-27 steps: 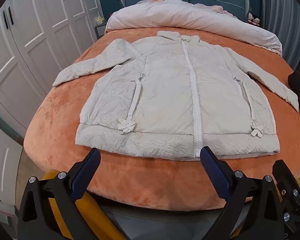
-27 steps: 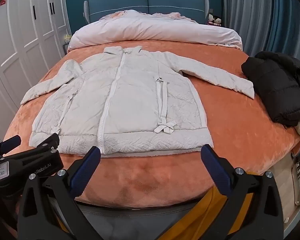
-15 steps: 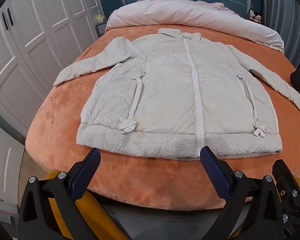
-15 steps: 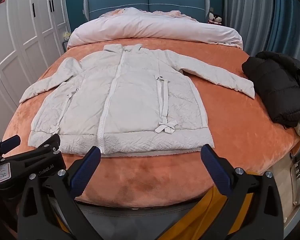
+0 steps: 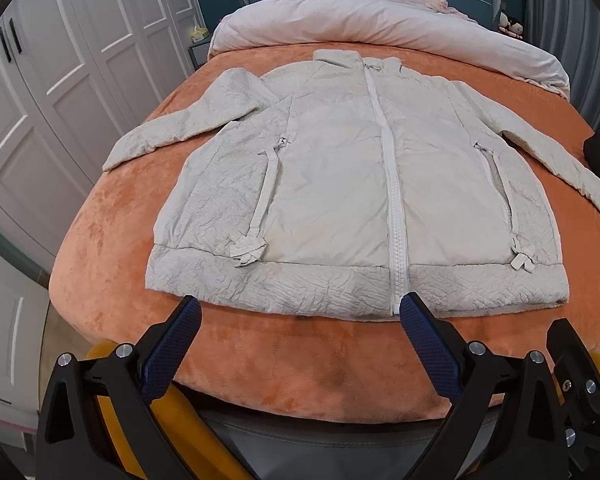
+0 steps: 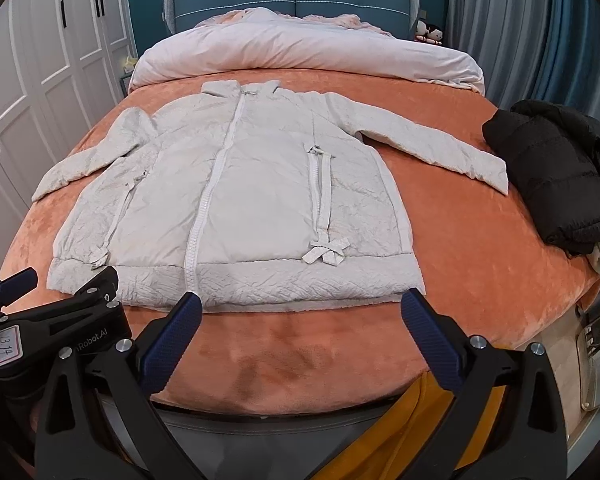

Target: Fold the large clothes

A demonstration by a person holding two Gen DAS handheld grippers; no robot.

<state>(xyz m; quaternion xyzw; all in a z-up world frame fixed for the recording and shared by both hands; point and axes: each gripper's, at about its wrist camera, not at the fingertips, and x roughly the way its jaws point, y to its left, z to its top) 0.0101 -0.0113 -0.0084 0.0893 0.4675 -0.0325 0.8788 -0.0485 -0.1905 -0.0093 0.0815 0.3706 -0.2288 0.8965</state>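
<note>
A cream zip-up jacket (image 5: 340,184) lies flat and face up on the orange bedspread (image 5: 108,240), sleeves spread out to both sides, hem toward me. It also shows in the right wrist view (image 6: 260,200). My left gripper (image 5: 298,312) is open and empty, hovering just short of the hem, left of the zip's lower end. My right gripper (image 6: 298,308) is open and empty, just short of the hem, right of the zip. The left gripper's body (image 6: 60,320) shows at the lower left of the right wrist view.
A black jacket (image 6: 560,176) is piled at the bed's right edge. A rolled pale pink duvet (image 6: 300,56) lies across the head of the bed. White wardrobe doors (image 5: 60,80) stand to the left. The bed's front edge (image 6: 300,392) is below the grippers.
Both grippers have moved slightly forward toward the jacket's hem; the jacket looks a little nearer. The jacket itself has not moved. Both stay open.
</note>
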